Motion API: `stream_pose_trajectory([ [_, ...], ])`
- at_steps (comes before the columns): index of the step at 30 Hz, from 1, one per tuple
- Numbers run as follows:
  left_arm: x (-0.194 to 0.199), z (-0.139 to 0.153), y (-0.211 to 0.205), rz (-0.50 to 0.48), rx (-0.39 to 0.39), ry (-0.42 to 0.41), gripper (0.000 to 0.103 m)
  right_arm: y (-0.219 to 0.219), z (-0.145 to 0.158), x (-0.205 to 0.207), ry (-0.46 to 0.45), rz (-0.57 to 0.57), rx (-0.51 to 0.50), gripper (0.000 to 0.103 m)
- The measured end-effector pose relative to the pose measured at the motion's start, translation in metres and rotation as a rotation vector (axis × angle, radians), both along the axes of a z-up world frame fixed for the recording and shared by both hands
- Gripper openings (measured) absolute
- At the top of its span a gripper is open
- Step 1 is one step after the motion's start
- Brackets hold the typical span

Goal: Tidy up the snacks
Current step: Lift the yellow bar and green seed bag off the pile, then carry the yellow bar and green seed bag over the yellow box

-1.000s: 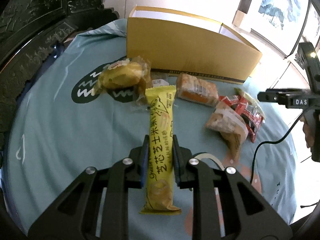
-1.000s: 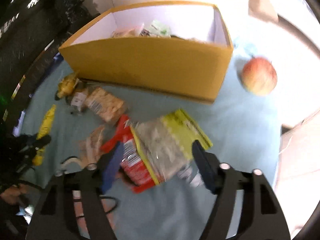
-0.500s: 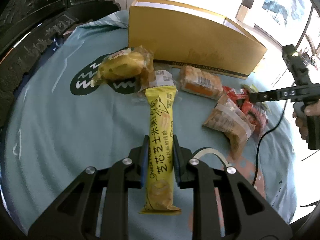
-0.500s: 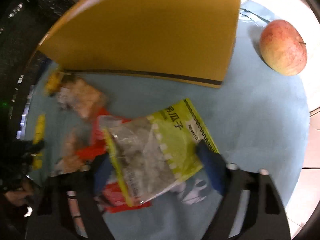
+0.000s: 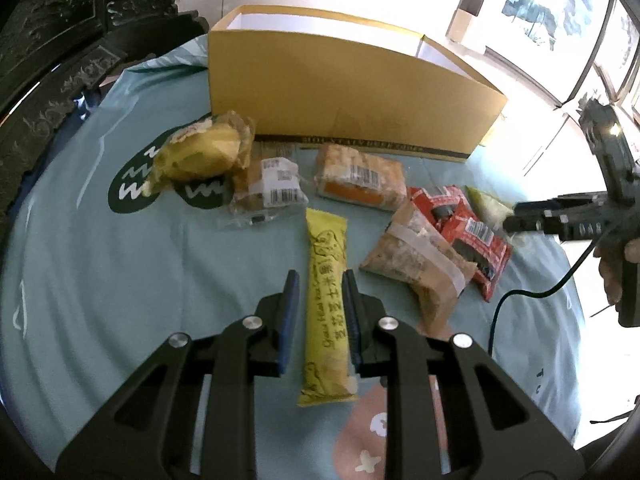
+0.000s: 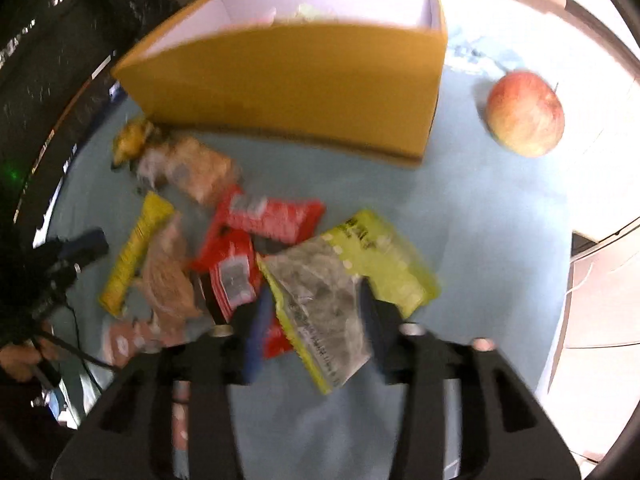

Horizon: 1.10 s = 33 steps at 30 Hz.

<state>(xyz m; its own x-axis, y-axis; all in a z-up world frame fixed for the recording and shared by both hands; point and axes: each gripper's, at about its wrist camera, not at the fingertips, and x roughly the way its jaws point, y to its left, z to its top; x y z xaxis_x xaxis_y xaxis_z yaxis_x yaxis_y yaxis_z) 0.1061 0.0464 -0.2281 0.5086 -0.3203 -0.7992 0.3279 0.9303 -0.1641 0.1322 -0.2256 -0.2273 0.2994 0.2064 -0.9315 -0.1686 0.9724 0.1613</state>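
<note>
Left gripper [image 5: 319, 294] clenched on a yellow snack bar [image 5: 326, 312]. Right gripper [image 6: 314, 302], blurred, straddles a green-and-clear snack bag [image 6: 320, 300], jaws lately reopening; contact indiscernible. Yellow box [image 6: 304, 88] at 12 o'clock, contents largely hidden.

**Right gripper over the green seed packet**

The right gripper [image 6: 314, 316] pointed steeply down, its jaws on either side of a yellow-green seed packet [image 6: 344, 280]; they had just been opening a little. The blur hid whether the pads touched it. The packet overlapped a red packet [image 6: 256, 240]. Behind stood a yellow box [image 6: 288, 88], an apple [image 6: 525, 114] to its right on the blue tablecloth [image 6: 480, 232].
</note>
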Motion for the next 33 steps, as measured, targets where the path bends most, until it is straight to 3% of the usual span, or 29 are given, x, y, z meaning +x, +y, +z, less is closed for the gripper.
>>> stream_pose_trajectory([
  [2,-0.001,0.001,0.000,-0.002,0.001,-0.005,0.021,-0.008,0.003,-0.004,-0.016,-0.017,0.011,0.068],
  [4,0.000,0.001,0.002,0.005,0.012,-0.014,0.021,-0.025,0.011,-0.006,-0.032,-0.136,0.024,0.075],
  [6,0.004,-0.002,0.006,0.021,0.027,-0.006,0.021,-0.042,0.012,-0.006,-0.005,-0.282,0.051,0.096],
  [8,0.007,-0.008,0.007,0.033,0.035,0.009,0.021,-0.045,0.007,-0.003,0.027,-0.345,0.066,0.096],
  [10,0.007,-0.012,0.003,0.021,0.052,0.003,0.023,-0.035,-0.002,0.003,0.042,-0.374,0.005,0.096],
  [14,0.004,-0.017,-0.020,-0.018,0.120,-0.066,0.056,-0.017,-0.026,0.009,0.084,-0.421,-0.079,0.094],
  [17,0.006,-0.020,-0.036,-0.052,0.146,-0.082,0.057,-0.004,-0.033,0.005,0.067,-0.359,-0.139,0.082],
  [18,0.005,-0.022,-0.039,-0.067,0.164,-0.086,0.055,-0.005,-0.031,0.004,0.058,-0.351,-0.127,0.073],
  [19,0.004,-0.025,-0.044,-0.090,0.190,-0.082,0.046,-0.006,-0.029,0.003,0.057,-0.336,-0.118,0.069],
  [20,0.004,-0.032,-0.045,-0.122,0.218,-0.061,0.020,-0.012,-0.028,0.000,0.059,-0.318,-0.097,0.066],
  [22,0.002,-0.037,-0.039,-0.126,0.215,-0.066,0.019,-0.024,-0.023,-0.008,0.063,-0.304,-0.076,0.063],
  [25,0.001,-0.032,-0.022,-0.099,0.141,-0.053,0.019,-0.044,-0.013,-0.024,0.037,-0.310,0.001,0.063],
  [33,-0.005,0.023,0.005,-0.019,0.038,-0.185,0.019,-0.084,0.042,-0.068,-0.087,-0.327,0.097,0.063],
])
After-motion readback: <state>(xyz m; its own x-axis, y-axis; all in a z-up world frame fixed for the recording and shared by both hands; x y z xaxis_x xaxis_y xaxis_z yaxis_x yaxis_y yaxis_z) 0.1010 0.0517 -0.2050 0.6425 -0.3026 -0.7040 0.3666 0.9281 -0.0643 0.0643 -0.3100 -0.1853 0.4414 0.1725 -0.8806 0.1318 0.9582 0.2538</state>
